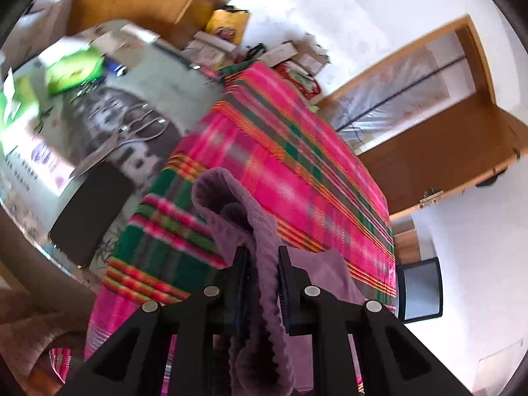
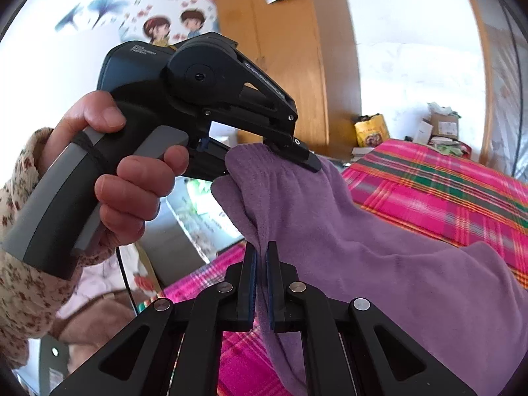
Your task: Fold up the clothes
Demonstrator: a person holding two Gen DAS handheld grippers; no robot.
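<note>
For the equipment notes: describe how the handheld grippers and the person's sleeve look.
The left gripper is matte black with a grey trigger and handle panels, faint white lettering and a thin black cable. The right gripper has black fingers, blue ribbed pads and silver pivot pins. The sleeve is cream with small reddish flowers.

A soft purple fleece garment (image 2: 379, 250), bunched and lifted at its upper edge, hangs in folds and drapes toward four o'clock over the pink plaid-covered surface (image 2: 439, 184).

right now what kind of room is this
Probably a lived-in bedroom at home: a bed under a pink plaid blanket, cartoon wall stickers, a wooden door, and a cluttered side table.
</note>
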